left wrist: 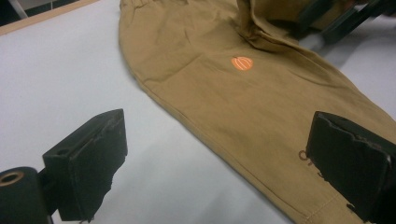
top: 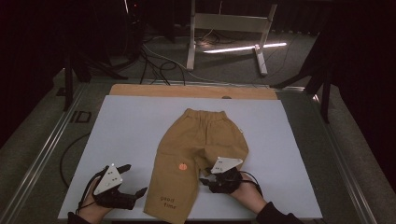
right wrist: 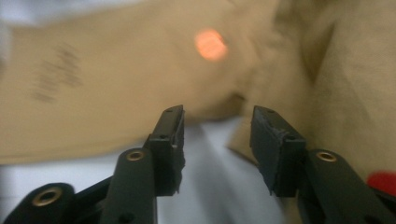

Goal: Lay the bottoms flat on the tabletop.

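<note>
A pair of tan trousers point(top: 196, 144) lies flat on the white board point(top: 126, 126), waistband at the far side. The long leg, with an orange pumpkin patch point(top: 182, 166) and dark lettering, reaches the near edge. The other leg is bunched up short. My left gripper point(top: 133, 178) rests left of the long leg, open, its jaws point(left wrist: 217, 126) wide apart at the hem edge of the trousers point(left wrist: 261, 107). My right gripper point(top: 204, 181) sits low by the crotch, pointing left. Its jaws point(right wrist: 217, 116) stand apart over bare board, just short of the trousers point(right wrist: 116, 84) and patch point(right wrist: 210, 45).
A wooden strip point(top: 191, 91) borders the board's far edge. Beyond it, cables point(top: 159, 65) trail over the floor around a white frame stand point(top: 229, 28). Metal rails point(top: 42, 154) run along both sides of the board. The other gripper point(left wrist: 336, 18) shows at the bunched leg.
</note>
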Motion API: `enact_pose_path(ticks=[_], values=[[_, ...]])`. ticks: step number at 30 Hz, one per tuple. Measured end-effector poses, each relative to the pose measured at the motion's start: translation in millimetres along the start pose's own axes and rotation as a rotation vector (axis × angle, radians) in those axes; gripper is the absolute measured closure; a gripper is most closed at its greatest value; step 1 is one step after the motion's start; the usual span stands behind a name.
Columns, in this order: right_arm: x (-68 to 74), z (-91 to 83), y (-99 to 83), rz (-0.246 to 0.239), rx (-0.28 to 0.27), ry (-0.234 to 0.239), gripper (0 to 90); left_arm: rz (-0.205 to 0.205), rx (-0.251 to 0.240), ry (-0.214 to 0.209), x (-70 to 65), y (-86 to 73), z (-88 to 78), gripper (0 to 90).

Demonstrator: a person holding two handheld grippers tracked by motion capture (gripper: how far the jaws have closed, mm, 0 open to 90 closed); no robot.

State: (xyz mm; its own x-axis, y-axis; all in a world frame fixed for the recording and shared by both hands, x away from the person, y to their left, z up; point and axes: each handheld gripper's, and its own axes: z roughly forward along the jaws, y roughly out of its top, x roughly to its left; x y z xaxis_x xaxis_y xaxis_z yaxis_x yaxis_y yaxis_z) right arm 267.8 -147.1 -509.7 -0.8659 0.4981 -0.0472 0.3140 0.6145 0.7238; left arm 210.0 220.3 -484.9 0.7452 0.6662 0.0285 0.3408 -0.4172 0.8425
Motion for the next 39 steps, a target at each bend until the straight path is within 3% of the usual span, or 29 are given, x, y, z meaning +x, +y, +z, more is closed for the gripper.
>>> enact_pose_path(ticks=[1,4,5,6,10,12,13,14,15,16,17,18,19,20,21,22,24,28,29,30,32,34,35,36,38,39], values=[[0.0,0.0,0.0,0.000,0.000,0.000,54.0,0.002,0.000,-0.001,-0.1,0.0,0.2,6.2],[-7.4,9.0,-3.0,-0.060,0.024,-0.047,58.9,0.004,-0.006,-0.002,-0.5,0.3,-0.3,6.2],[-9.8,10.6,-4.3,-0.065,0.032,-0.042,65.1,0.003,-0.006,-0.002,-0.4,0.0,-0.3,6.2],[-14.8,10.9,-4.9,-0.052,0.029,-0.022,80.6,0.003,-0.004,-0.003,0.0,0.0,-0.6,6.2],[-17.3,6.1,-3.7,-0.056,0.040,-0.022,88.0,0.000,-0.008,-0.001,0.2,0.3,-0.9,6.3],[-16.8,-12.6,-1.5,-0.037,0.003,-0.016,88.4,0.008,-0.005,0.001,-0.1,1.0,-2.2,6.3],[-16.8,-12.6,-1.5,-0.037,0.003,-0.016,88.4,0.008,-0.005,0.001,-0.1,1.0,-2.2,6.3],[-13.0,-30.3,0.2,-0.018,-0.029,-0.004,88.4,0.002,-0.012,0.002,-0.3,1.1,-2.5,6.3],[-13.0,-30.3,0.2,-0.018,-0.029,-0.004,88.4,0.001,-0.013,0.002,-0.2,1.1,-2.7,6.3],[-7.0,-49.9,2.8,-0.034,-0.053,0.004,88.4,0.001,-0.011,0.002,0.2,0.9,-2.5,6.3],[-7.0,-49.9,2.8,-0.034,-0.053,0.004,88.4,0.002,-0.010,0.002,0.4,0.9,-2.3,6.3],[-0.4,-69.3,3.8,-0.043,-0.084,0.033,88.4,0.001,-0.010,0.003,0.5,1.1,-2.1,6.3],[-0.4,-69.3,3.8,-0.043,-0.084,0.033,88.4,0.001,-0.010,0.003,0.5,1.1,-2.1,6.2],[7.1,-85.5,3.6,-0.052,-0.092,0.057,88.4,0.003,-0.008,0.003,-0.2,1.5,-1.8,6.3],[7.1,-85.5,3.6,-0.052,-0.092,0.057,88.4,0.003,-0.008,0.003,-0.2,1.5,-1.8,6.2],[14.5,-98.5,2.6,-0.074,-0.100,0.077,88.4,0.005,-0.007,0.000,-0.4,1.8,-1.5,6.3],[21.9,-108.4,1.3,-0.100,-0.098,0.098,88.4,0.006,-0.011,0.002,-0.4,2.7,-1.2,6.3],[29.6,-118.1,1.0,-0.117,-0.098,0.140,87.7,0.009,-0.009,-0.001,-0.5,2.9,-0.5,6.3],[32.8,-122.7,1.9,-0.121,-0.102,0.183,84.7,0.008,-0.009,-0.001,-0.4,3.1,-0.5,6.2],[34.9,-127.3,3.5,-0.123,-0.137,0.233,74.8,0.007,-0.011,-0.003,-0.5,3.3,-0.2,6.3],[35.3,-128.5,4.1,-0.130,-0.144,0.235,70.6,0.008,-0.009,-0.006,-0.7,3.2,0.1,6.3],[33.3,-130.6,4.0,-0.143,-0.160,0.206,54.3,0.010,-0.008,-0.006,-0.8,3.3,0.1,6.3],[28.6,-131.0,2.5,-0.123,-0.168,0.195,53.9,0.010,-0.008,-0.006,-0.7,3.3,0.2,6.3],[20.2,-130.4,-1.7,-0.079,-0.178,0.167,45.7,0.007,-0.009,-0.007,-0.7,3.2,0.3,6.2],[15.3,-130.0,-3.4,-0.057,-0.182,0.162,42.1,0.004,-0.006,-0.009,-0.4,3.8,1.2,6.2],[5.9,-129.1,-7.8,-0.018,-0.205,0.144,32.9,0.003,-0.007,-0.009,-0.3,4.0,1.4,6.2]])
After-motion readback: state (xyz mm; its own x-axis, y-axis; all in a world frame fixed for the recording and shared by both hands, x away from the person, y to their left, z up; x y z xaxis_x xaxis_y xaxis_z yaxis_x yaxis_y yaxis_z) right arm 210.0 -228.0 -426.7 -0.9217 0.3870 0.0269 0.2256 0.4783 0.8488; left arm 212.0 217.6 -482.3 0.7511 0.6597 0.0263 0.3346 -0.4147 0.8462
